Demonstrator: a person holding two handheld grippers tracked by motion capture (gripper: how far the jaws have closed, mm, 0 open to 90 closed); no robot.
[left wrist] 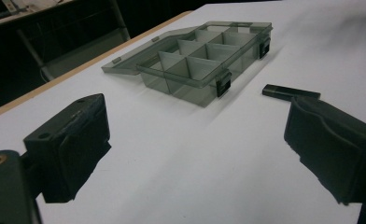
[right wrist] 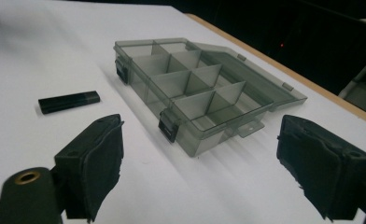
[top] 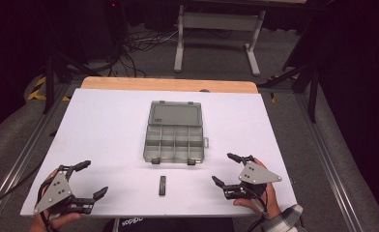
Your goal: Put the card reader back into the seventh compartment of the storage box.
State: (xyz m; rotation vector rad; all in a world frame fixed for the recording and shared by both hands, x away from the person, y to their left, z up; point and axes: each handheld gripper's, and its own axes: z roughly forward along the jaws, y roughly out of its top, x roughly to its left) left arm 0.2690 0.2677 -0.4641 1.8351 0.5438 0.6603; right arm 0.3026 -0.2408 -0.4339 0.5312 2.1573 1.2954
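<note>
Grey-clear organiser box (top: 174, 137) (one, lid open), one black stick (top: 163, 185) — left gripper (top: 90, 181) and right gripper (top: 227, 169), jaws wide, empty

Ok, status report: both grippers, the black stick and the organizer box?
Left gripper open, empty. Right gripper open, empty. Black stick flat on the table, in front of the open organizer box, untouched. Nothing in the way.
</note>
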